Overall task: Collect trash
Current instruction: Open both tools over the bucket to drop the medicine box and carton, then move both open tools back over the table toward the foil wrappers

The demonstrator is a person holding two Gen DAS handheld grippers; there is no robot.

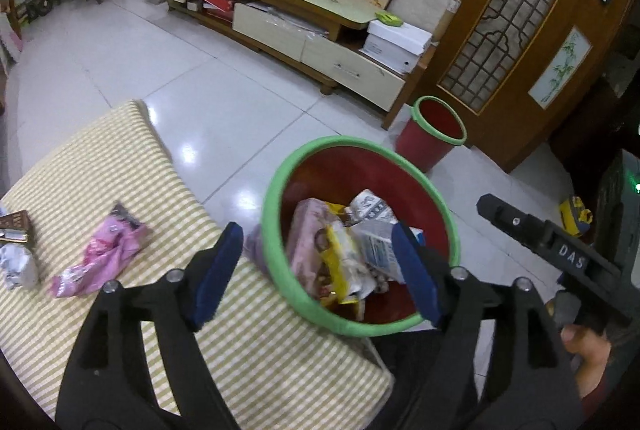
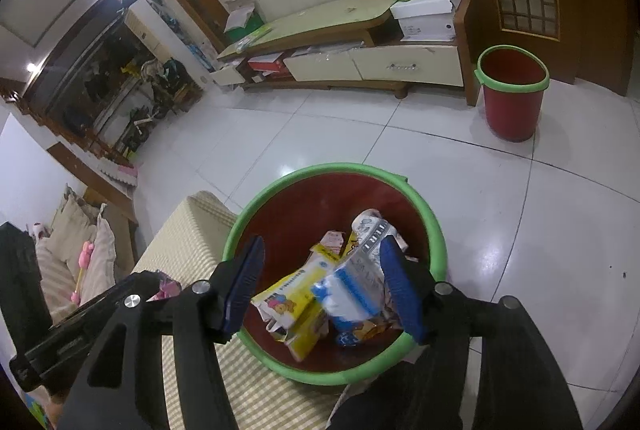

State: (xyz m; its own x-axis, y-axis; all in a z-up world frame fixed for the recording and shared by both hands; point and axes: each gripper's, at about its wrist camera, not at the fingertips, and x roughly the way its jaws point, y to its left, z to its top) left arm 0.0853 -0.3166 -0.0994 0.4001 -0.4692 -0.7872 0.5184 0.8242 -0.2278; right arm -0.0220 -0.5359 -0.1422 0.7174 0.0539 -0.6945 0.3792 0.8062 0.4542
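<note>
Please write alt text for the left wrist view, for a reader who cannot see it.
The open left claw hangs over a green-rimmed red bin of wrappers and cartons. A pink wrapper and crumpled paper lie on the striped cushion; a second bin stands beyond.

The bin (image 1: 276,190) is dark red inside with a bright green rim; a second bin (image 1: 434,134) on the white tiled floor (image 1: 192,86) bears the same colours. The cushion (image 1: 100,174) is checked in pale yellow and white. A pink wrapper (image 1: 104,258) lies near its left edge. In the bin sit a yellow packet (image 2: 296,302) and a blue-and-white packet (image 2: 352,290). The gripper pads (image 1: 218,270) are dark blue on black arms.
</note>
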